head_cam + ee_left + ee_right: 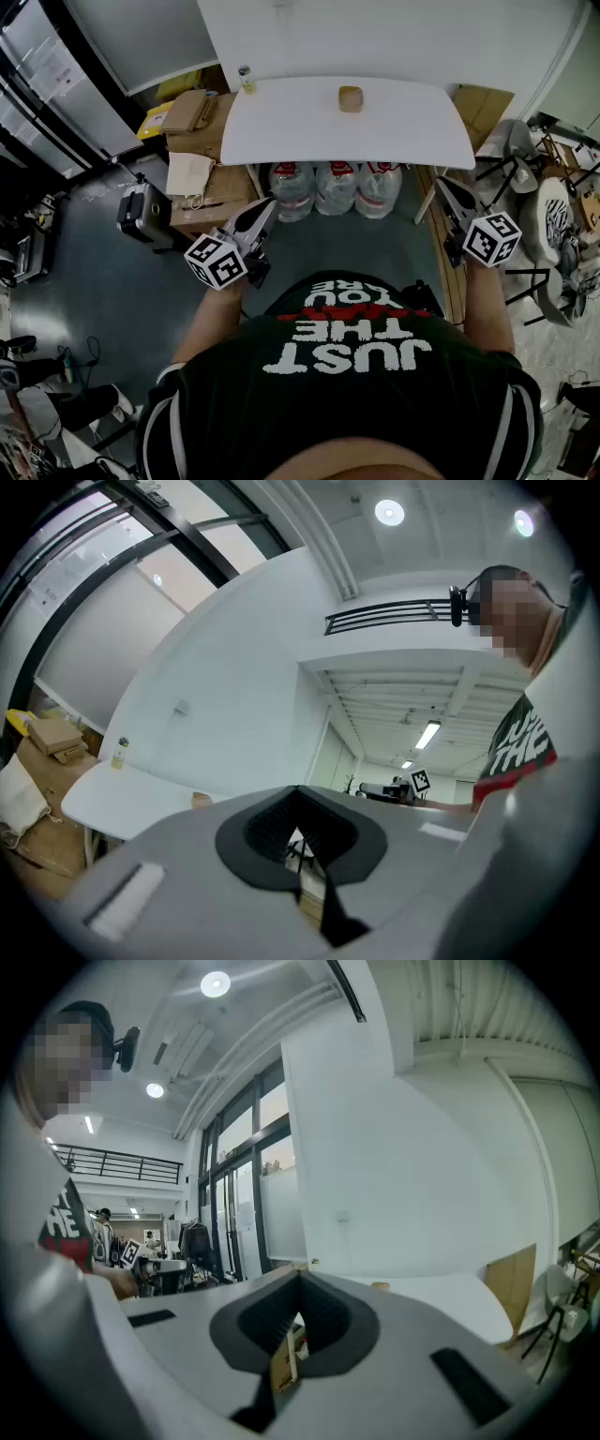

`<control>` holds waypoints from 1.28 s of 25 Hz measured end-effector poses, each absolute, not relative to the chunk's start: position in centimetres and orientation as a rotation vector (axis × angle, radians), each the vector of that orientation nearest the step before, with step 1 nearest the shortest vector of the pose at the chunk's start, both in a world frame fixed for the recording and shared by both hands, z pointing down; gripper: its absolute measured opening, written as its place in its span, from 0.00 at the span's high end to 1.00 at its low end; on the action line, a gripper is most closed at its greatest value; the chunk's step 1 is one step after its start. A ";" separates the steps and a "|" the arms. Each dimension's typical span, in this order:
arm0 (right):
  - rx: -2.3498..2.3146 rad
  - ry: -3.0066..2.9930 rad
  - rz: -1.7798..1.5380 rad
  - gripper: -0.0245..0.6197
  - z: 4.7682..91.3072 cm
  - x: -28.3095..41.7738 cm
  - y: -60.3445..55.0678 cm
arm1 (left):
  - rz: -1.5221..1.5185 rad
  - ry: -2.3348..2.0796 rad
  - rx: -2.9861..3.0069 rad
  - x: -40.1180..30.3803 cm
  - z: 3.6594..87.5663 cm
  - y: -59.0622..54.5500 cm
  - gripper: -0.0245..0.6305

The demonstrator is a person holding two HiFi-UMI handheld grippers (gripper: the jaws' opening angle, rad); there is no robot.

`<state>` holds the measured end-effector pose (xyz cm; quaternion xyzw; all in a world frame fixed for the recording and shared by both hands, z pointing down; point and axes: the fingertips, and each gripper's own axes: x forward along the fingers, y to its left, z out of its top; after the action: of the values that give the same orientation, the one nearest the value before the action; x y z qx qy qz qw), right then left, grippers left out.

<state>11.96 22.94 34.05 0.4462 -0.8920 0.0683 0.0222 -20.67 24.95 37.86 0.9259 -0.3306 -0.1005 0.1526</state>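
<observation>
My left gripper (263, 206) is held at waist height in front of a white table (281, 131), its jaws closed to a point with nothing between them. In the left gripper view the left gripper (298, 790) shows its tips meeting. My right gripper (441, 184) hangs by the table's near right corner, also shut and empty; its tips meet in the right gripper view (300, 1275). On the table stand a small clear bottle (247, 80) at the far left and a small tan round object (351, 98) near the middle. Both are well ahead of the grippers.
Packs of water bottles (333, 187) sit under the table. Cardboard boxes (192, 122) and a cloth bag are stacked at its left, with a dark case (142, 214) on the floor. Folded cardboard (480, 108) and chairs (553, 216) crowd the right side.
</observation>
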 end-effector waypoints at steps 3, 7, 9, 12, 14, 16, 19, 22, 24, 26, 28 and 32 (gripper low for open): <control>1.381 -2.763 0.212 0.95 34.2 12.1 22.9 | -0.289 -0.945 2.656 -20.5 37.9 24.9 0.95; 1.377 -2.760 0.201 0.95 34.2 12.2 22.8 | -0.291 -0.946 2.657 -20.4 38.0 24.9 0.95; 1.374 -2.757 0.198 0.95 34.3 12.1 22.8 | -0.293 -0.948 2.655 -20.6 38.0 24.9 0.95; 1.371 -2.758 0.199 0.95 34.3 12.3 22.9 | -0.294 -0.950 2.657 -20.4 37.8 24.9 0.95; 1.371 -2.759 0.202 0.95 34.4 12.5 22.9 | -0.292 -0.951 2.659 -20.2 37.8 25.0 0.95; 1.372 -2.760 0.203 0.95 34.5 12.6 22.9 | -0.293 -0.951 2.659 -20.1 37.9 24.9 0.95; 1.372 -2.763 0.202 0.95 34.6 12.9 22.9 | -0.294 -0.952 2.660 -19.8 37.9 24.9 0.95; 1.371 -2.764 0.203 0.95 34.5 13.3 22.9 | -0.292 -0.952 2.664 -19.4 37.8 24.8 0.95; 1.372 -2.766 0.207 0.95 34.5 13.4 22.9 | -0.291 -0.951 2.664 -19.3 37.7 24.8 0.95; 1.370 -2.768 0.213 0.95 34.4 13.4 22.9 | -0.290 -0.951 2.662 -19.2 37.6 24.8 0.95; 1.368 -2.777 0.223 0.95 34.2 13.5 22.8 | -0.285 -0.956 2.657 -19.1 37.4 24.7 0.95; 1.365 -2.807 0.243 0.95 33.9 14.3 22.8 | -0.284 -0.953 2.662 -18.2 37.5 24.9 0.95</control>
<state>14.25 22.78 33.90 0.4359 -0.8966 0.0775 0.0053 -18.18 24.86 37.47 0.9262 -0.3317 -0.0988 0.1494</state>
